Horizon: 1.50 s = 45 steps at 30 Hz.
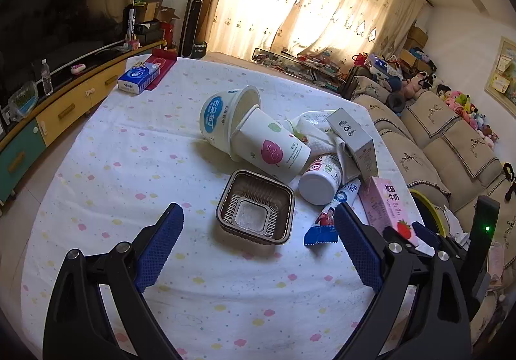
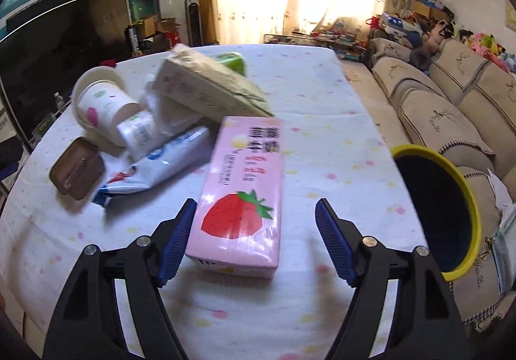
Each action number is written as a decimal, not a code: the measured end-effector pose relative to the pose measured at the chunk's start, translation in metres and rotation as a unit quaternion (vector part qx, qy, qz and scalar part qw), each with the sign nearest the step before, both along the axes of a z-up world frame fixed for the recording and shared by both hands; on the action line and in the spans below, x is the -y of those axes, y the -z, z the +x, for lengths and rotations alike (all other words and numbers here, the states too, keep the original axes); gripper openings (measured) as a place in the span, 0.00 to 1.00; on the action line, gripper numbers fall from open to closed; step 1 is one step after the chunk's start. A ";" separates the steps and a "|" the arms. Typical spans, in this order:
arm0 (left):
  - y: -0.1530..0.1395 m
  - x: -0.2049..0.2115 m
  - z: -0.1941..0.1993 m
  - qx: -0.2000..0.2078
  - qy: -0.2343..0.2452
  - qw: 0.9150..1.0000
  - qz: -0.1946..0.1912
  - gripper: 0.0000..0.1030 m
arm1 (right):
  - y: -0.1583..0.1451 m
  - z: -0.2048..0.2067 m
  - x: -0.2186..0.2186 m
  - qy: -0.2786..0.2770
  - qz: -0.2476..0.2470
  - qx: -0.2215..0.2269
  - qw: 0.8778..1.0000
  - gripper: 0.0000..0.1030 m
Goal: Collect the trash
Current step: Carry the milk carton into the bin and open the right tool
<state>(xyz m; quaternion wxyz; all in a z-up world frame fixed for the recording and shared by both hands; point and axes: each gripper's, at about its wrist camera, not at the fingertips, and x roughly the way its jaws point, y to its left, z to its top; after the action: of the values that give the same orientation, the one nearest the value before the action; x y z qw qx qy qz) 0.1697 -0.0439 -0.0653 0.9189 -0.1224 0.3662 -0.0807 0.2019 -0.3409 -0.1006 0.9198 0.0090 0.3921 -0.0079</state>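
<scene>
Trash sits heaped on the dotted tablecloth (image 1: 129,166), and the writing is worth a look: the pink milk carton (image 2: 240,195) carries a big red strawberry and Chinese characters down its face, blurred in the right wrist view but readable as 草莓牛奶 in the left wrist view. A large paper tub (image 1: 222,113) lies on its side with blue-panel lettering too skewed to read, and a paper cup (image 1: 274,150) with pink and green leaf prints is nested in its mouth. Beside them lie a white-capped bottle (image 1: 319,178), a grey box (image 1: 354,141) and a blue-and-white wrapper (image 1: 332,215); their print is too small to make out. Far back on the table, a blue tissue pack (image 1: 137,78) shows a brand starting "Vi". The right gripper (image 2: 256,231) is spread wide with the carton's near end between its blue pads, the left pad just beside the carton's edge, the right pad apart from it, gripping nothing. The left gripper (image 1: 258,234) hangs wide open too, empty, with the brown plastic tray (image 1: 256,207) lying between its fingers. A yellow-rimmed bin (image 2: 435,208) stands at the table's right edge, near the carton.
</scene>
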 end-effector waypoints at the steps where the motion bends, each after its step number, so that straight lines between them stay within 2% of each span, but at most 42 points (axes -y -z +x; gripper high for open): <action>1: 0.001 0.001 0.001 -0.001 0.001 1.000 -0.001 0.90 | 0.000 0.000 0.007 0.005 0.003 0.000 1.000 0.69; 3: 0.002 0.006 0.001 -0.003 0.006 1.000 0.001 0.90 | 0.002 0.003 0.017 0.009 0.006 -0.005 1.000 0.69; 6: 0.003 0.011 0.001 -0.003 0.012 1.000 0.006 0.90 | 0.001 0.009 0.019 -0.015 0.021 -0.004 1.000 0.69; 8: 0.002 0.014 0.001 -0.002 0.015 1.000 0.009 0.90 | 0.000 0.017 0.013 -0.043 0.012 -0.001 0.999 0.69; 12: 0.001 0.018 0.001 0.000 0.016 1.000 0.013 0.90 | 0.001 0.025 0.013 -0.053 0.014 -0.009 0.998 0.68; 13: 0.001 0.018 0.001 0.000 0.017 1.000 0.013 0.90 | 0.003 0.027 0.015 -0.054 0.016 -0.013 0.998 0.65; 14: 0.001 0.019 0.001 -0.001 0.017 1.000 0.014 0.90 | 0.004 0.028 0.017 -0.055 0.021 -0.018 0.998 0.50; 15: 0.001 0.020 0.001 -0.001 0.017 1.000 0.015 0.90 | 0.005 0.029 0.020 -0.056 0.031 -0.023 0.998 0.48; 16: 0.001 0.021 0.002 -0.002 0.018 1.000 0.015 0.90 | 0.004 0.027 0.026 -0.057 0.052 -0.025 0.997 0.48; 25: 0.003 0.031 0.003 -0.003 0.029 0.999 0.021 0.90 | -0.017 0.005 0.044 -0.057 0.081 0.002 0.995 0.47; 32: 0.000 0.044 0.002 -0.001 0.038 0.999 0.031 0.90 | -0.021 -0.007 0.092 -0.003 0.087 0.016 0.996 0.48; 45: 0.001 0.089 0.013 -0.010 0.073 0.996 0.049 0.90 | 0.015 0.002 0.205 0.115 0.078 -0.002 0.990 0.48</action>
<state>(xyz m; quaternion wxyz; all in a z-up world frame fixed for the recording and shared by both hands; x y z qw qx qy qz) 0.1826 -0.1329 -0.0659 0.9118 -0.0512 0.3865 -0.1288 0.2041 -0.5456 -0.1157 0.9086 0.1255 0.3895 -0.0835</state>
